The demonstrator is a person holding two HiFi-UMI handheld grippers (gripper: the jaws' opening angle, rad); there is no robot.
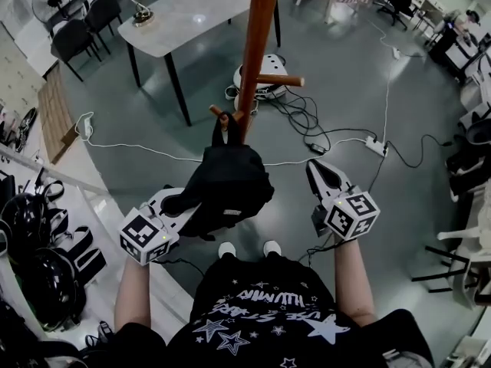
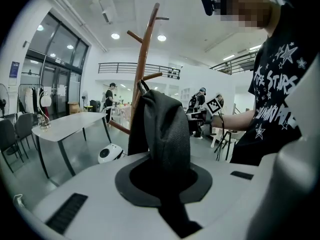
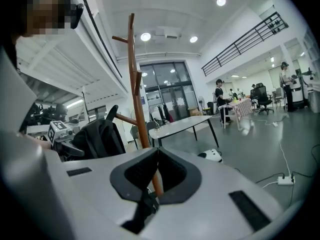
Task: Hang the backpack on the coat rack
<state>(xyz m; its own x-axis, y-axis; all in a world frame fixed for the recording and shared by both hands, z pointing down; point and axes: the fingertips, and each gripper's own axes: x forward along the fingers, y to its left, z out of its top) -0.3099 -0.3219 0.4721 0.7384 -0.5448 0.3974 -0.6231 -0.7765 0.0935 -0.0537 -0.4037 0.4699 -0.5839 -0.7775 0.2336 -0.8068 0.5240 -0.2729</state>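
The black backpack (image 1: 230, 186) hangs against the wooden coat rack (image 1: 257, 44). Its top loop (image 1: 222, 126) sits over the tip of a low peg (image 1: 218, 113). My left gripper (image 1: 188, 205) is shut on the backpack's lower left side, its fingertips hidden by the fabric. In the left gripper view the backpack (image 2: 165, 129) fills the space between the jaws, with the rack (image 2: 142, 59) just behind. My right gripper (image 1: 318, 173) stays to the right of the bag, shut and empty. In the right gripper view its jaw tips meet (image 3: 157, 153) in front of the rack (image 3: 134, 84), and the backpack (image 3: 100, 136) is at the left.
A white round device (image 1: 265, 71) sits at the rack's foot. Cables and a power strip (image 1: 376, 146) run over the grey floor. Back left stand a pale table (image 1: 184, 14) and dark chairs (image 1: 77, 37). Helmets and bags (image 1: 31, 236) line the left edge.
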